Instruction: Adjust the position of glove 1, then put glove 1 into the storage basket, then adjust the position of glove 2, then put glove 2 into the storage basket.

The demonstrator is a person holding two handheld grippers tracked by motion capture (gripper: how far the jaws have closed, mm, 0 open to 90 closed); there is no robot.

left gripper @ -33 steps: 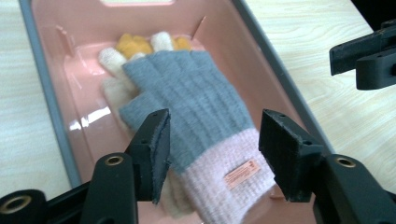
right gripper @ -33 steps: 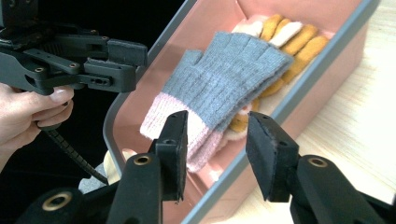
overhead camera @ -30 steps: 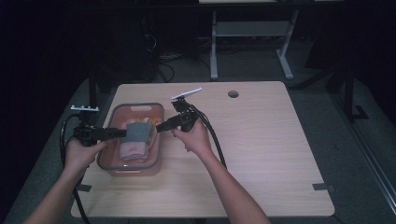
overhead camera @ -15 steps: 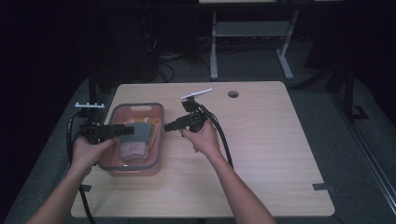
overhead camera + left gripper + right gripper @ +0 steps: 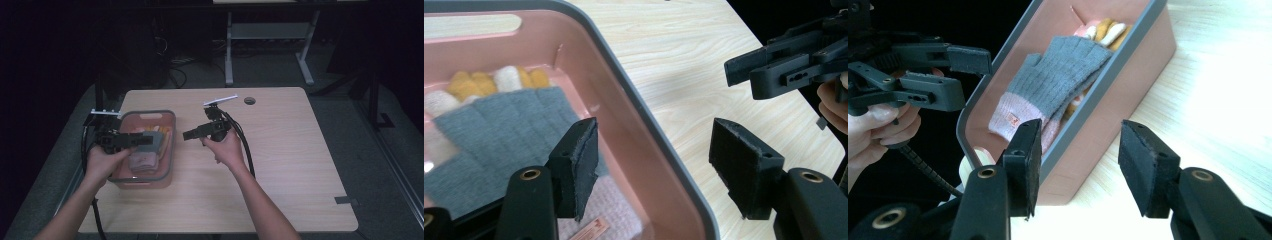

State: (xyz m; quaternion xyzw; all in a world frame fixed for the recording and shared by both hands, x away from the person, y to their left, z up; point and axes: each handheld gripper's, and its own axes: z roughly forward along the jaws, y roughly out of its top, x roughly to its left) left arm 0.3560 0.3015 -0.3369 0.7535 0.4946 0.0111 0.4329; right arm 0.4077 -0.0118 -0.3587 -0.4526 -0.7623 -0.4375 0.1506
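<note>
I see a light wooden tabletop (image 5: 300,165) with a round hole (image 5: 249,101) near its far edge. Beyond it, the grey floor (image 5: 280,75) lies dim, and a white metal frame (image 5: 270,35) stands far back in the dark room.

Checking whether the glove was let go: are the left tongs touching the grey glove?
Apart. In the left gripper view the left tongs stand open, empty, above the grey glove.

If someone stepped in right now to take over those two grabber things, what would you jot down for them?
Left gripper: open, empty, over the pink bin.
Right gripper: open, empty, above the table just right of the bin.
Grey glove with pink cuff lies in the bin on top of yellow and white knitwear.
Done: nothing gripped yet.
Left: probably grasp the glove; which way it goes isn't evident.
</note>
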